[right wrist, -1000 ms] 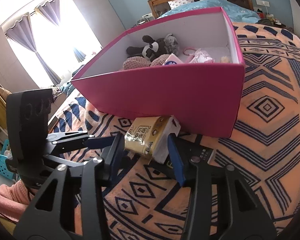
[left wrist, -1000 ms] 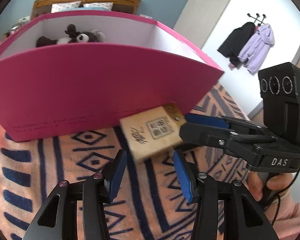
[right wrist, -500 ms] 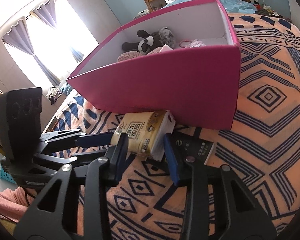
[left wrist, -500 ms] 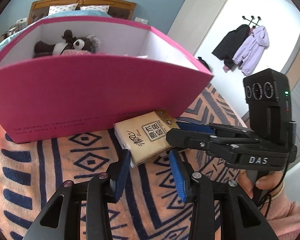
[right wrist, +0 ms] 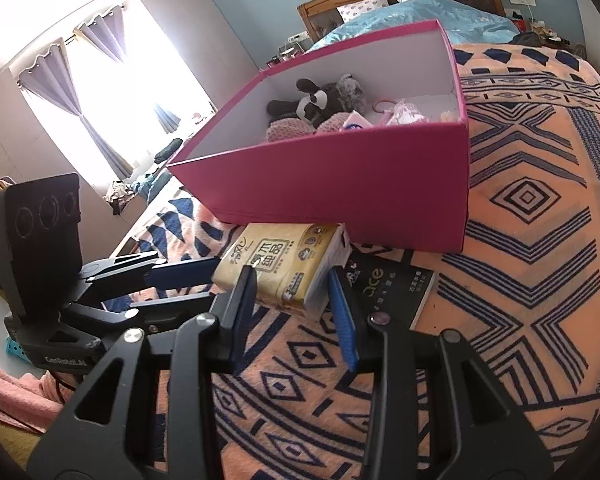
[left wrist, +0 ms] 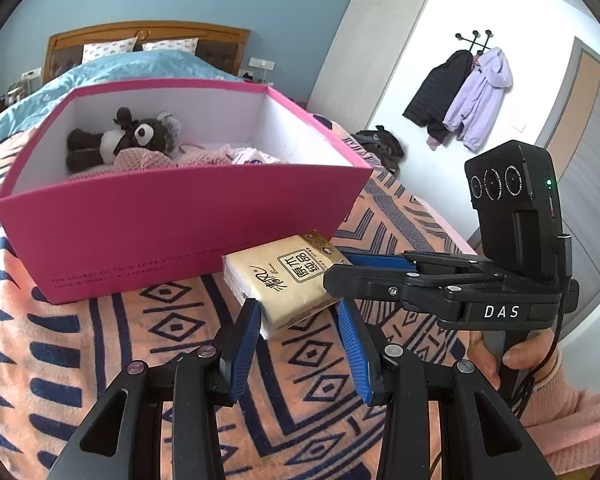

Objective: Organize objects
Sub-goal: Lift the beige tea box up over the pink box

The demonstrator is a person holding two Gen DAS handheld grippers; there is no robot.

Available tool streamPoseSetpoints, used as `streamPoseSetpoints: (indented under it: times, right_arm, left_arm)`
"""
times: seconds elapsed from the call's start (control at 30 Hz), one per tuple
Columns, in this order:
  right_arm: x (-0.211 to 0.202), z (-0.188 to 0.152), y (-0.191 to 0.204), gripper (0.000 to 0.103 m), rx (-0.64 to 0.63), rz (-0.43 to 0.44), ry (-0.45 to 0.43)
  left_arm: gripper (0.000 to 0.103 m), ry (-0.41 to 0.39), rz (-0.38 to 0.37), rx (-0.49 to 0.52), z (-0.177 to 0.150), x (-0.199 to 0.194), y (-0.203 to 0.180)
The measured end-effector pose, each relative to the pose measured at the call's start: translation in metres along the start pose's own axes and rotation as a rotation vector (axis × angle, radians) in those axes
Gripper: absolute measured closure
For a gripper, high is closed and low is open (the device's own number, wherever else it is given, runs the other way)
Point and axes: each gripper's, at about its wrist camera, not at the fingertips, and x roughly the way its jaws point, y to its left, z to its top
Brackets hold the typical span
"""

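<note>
A tan tissue pack (left wrist: 284,276) (right wrist: 276,256) hangs just above the patterned blanket in front of an open pink box (left wrist: 180,220) (right wrist: 340,184). My left gripper (left wrist: 298,306) is shut on its near corner; seen from the right wrist, the left gripper (right wrist: 216,280) grips the pack's left end. My right gripper (right wrist: 291,274) is shut on the white end; from the left wrist, the right gripper (left wrist: 340,264) reaches in from the right, a hand on its handle. Inside the box lie a dark plush toy (left wrist: 128,140) (right wrist: 320,100) and pink knitted things.
A flat black packet (right wrist: 388,292) lies on the blanket (right wrist: 532,264) under the pack, against the box's front wall. The blanket stretches out to the right of the box. Pillows and a wooden headboard (left wrist: 148,32) stand behind it. Coats (left wrist: 460,96) hang on the far wall.
Both pairs of jaws have narrowed onto the tissue pack. The pack and both grippers have risen, so more of the box's inside shows.
</note>
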Motion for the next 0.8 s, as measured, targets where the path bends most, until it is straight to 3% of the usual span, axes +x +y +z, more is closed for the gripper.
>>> streamPoseSetpoints:
  times: [0.8]
  right_arm:
    - [-0.023,0.031,0.049,0.063,-0.137,0.036,-0.085]
  left_arm:
    - [0.06,-0.141,0.035,0.062,0.024,-0.06,-0.007]
